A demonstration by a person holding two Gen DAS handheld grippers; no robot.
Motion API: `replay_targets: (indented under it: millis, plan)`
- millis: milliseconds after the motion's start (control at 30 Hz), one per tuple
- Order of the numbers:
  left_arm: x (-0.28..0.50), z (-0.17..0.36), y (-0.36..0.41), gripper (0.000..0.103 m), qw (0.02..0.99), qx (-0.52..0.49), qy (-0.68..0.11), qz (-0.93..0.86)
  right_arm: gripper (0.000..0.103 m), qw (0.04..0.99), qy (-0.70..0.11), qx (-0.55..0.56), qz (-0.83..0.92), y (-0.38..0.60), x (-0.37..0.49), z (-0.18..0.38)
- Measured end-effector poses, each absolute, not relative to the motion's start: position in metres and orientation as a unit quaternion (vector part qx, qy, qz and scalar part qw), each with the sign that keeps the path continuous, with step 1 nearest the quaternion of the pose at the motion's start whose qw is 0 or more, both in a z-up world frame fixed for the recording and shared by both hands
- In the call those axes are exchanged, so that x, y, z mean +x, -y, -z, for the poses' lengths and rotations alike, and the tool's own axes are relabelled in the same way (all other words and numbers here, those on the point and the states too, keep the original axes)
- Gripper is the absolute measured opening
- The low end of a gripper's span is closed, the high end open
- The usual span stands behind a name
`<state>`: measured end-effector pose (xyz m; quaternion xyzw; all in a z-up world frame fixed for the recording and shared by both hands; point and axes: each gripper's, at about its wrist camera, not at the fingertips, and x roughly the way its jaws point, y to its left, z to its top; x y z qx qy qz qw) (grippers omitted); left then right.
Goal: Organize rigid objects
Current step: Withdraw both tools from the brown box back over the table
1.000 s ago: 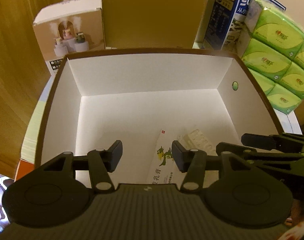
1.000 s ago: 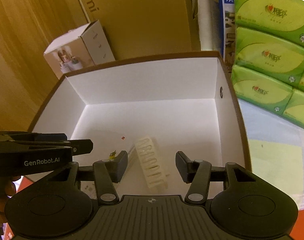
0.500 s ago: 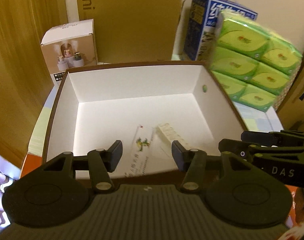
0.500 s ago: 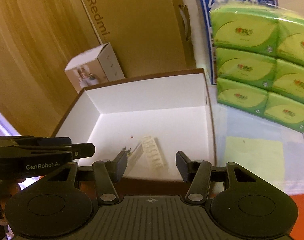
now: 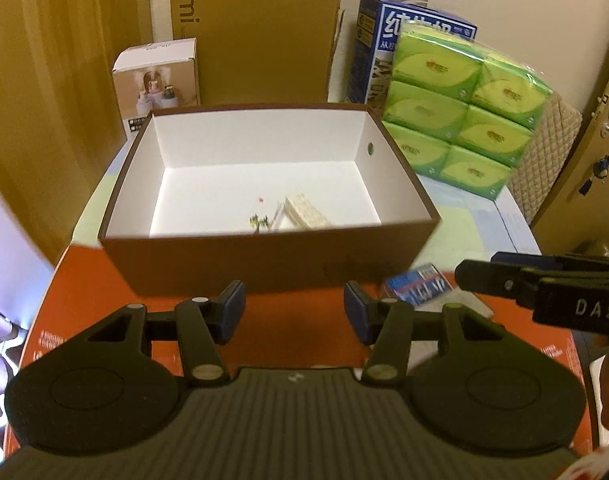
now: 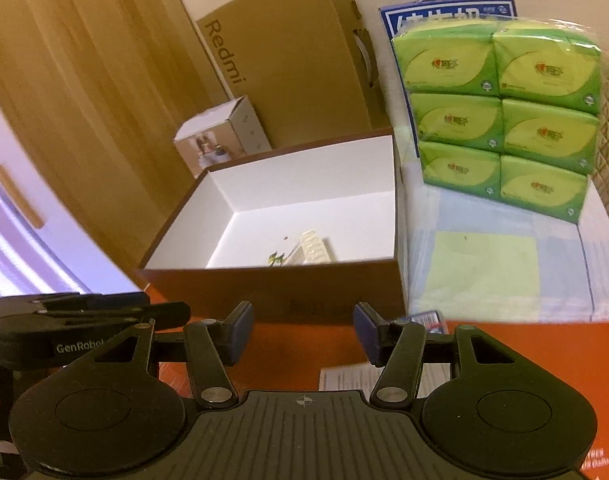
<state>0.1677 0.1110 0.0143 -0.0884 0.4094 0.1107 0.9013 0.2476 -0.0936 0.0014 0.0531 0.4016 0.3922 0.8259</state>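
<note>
Tools both gaped wide, holding nothing: left tool (image 5: 293, 308) and right tool (image 6: 303, 330) hung just short of the brown box (image 5: 264, 254), cream tray (image 5: 306, 211) inside.

Left hand-held gripper (image 5: 292, 310), lower centre of frame: jaws spread wide, nothing between them. Orange surface beneath. Brown box (image 5: 264, 254) with white interior, centre frame, just beyond the fingertips. Inside, near its front wall: pale ridged piece (image 5: 306, 211) beside a white printed carton (image 5: 264, 222); contact between them unclear. Blue packet (image 5: 418, 284) lies lower right of the box. Right hand-held gripper (image 5: 544, 284) enters at right edge; jaw state not readable. Green tissue packs (image 5: 460, 116) upper right.
</note>
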Motion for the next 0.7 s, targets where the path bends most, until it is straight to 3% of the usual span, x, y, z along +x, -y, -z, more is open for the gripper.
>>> replay_targets:
  millis: [700]
  plan:
    - [0.064, 0.004, -0.039, 0.050, 0.889, -0.113, -0.430, -0.108, 0.053, 0.796, -0.435, 0.035, -0.421, 0.175, 0.154, 0.018]
